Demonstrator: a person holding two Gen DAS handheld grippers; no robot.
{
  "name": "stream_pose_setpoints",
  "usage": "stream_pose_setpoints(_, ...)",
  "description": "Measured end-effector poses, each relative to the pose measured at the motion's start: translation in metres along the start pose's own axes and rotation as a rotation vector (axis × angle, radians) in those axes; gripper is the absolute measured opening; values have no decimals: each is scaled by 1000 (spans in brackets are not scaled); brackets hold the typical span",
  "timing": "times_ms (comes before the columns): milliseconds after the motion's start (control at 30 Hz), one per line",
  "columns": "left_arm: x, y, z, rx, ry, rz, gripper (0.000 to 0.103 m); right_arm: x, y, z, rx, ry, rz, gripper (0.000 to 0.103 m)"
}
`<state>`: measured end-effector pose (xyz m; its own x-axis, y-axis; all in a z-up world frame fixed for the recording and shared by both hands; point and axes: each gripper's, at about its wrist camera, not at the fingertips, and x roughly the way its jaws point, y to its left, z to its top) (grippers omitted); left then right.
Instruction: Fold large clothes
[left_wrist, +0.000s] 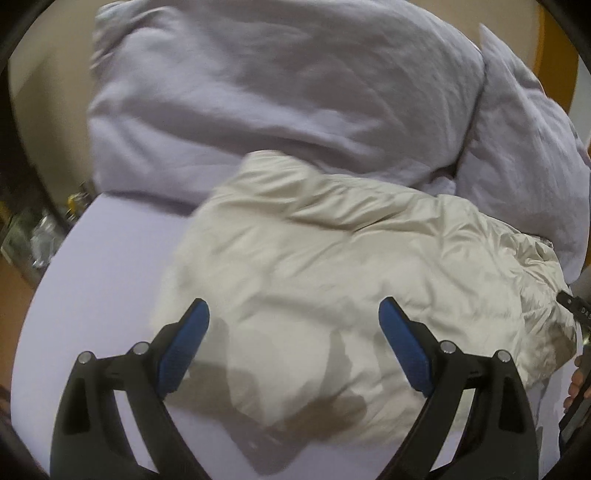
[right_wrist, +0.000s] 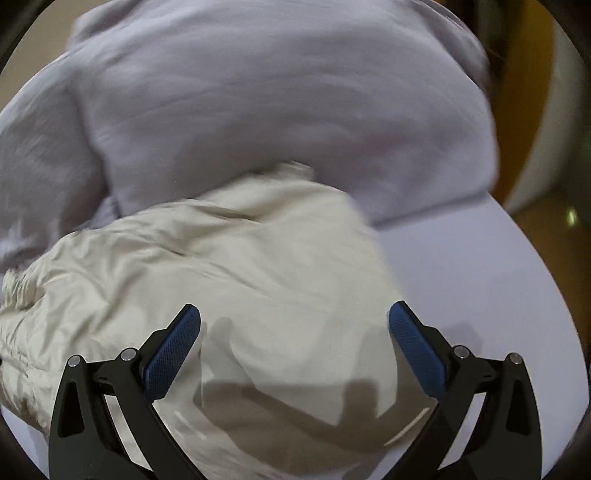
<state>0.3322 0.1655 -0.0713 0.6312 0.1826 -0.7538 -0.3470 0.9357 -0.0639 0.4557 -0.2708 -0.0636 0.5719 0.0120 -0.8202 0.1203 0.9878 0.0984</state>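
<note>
Cream jacket (left_wrist: 332, 266) lies crumpled on a lilac sheet (left_wrist: 110, 295) that covers the bed, shiny and padded-looking, spread in a loose heap toward the near edge.

Left tongs (left_wrist: 293, 314) hang above the jacket's near part with their blue pads (left_wrist: 184, 347) wide apart and nothing between them; their shadow falls on the fabric below. Right tongs (right_wrist: 294, 317) hover over the same garment's other end, likewise spread wide and empty — one pad over the cream cloth, the other over the bare sheet (right_wrist: 480, 277) just beside the jacket's edge.

Behind the jacket a big lilac duvet (left_wrist: 277, 92) is bunched up, touching the garment's far side, with a matching pillow (left_wrist: 524, 166) leaning beside it. In the left view a few fingers (left_wrist: 576, 384) and a dark piece of the other tool show at the right border, cut off by the frame. Small cluttered objects (left_wrist: 44, 232) past the bed's left edge are too blurred to name. A wooden panel (right_wrist: 524, 110) stands beyond the bedding in the right view.

Both views are smeared — whether the tongs touch the cloth cannot be told, and the jacket's sleeves and collar cannot be picked out.
</note>
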Motion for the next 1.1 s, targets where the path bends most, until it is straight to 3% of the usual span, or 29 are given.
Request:
stream_pose_setpoints(100,-27,18,-5,-31,7,12,92,3,-33,-9,100,64,6,102)
stream_pose_setpoints(233,-41,41,-23,-75,37,27,92,15,-65,-24,262,161,104,102)
stream_pose_setpoints(500,-21,53,-38,-179,134,-10,92,27,-82,-42,360,216,225,101)
stream_pose_setpoints(633,-3,55,-33,-238,151,-11,88,23,-80,-44,393,217,284,79)
stream_pose_setpoints(700,3,57,-29,-279,142,-14,85,20,-76,-41,381,210,276,72)
stream_pose_setpoints(933,3,70,-28,-404,96,-52,46,11,-60,-36,340,178,285,39)
stream_pose_setpoints(1000,-4,68,-29,-383,78,-50,37,6,-58,-37,327,169,289,35)
stream_pose_setpoints(1100,-17,68,-31,-367,52,-51,33,-7,-59,-44,317,168,300,32)
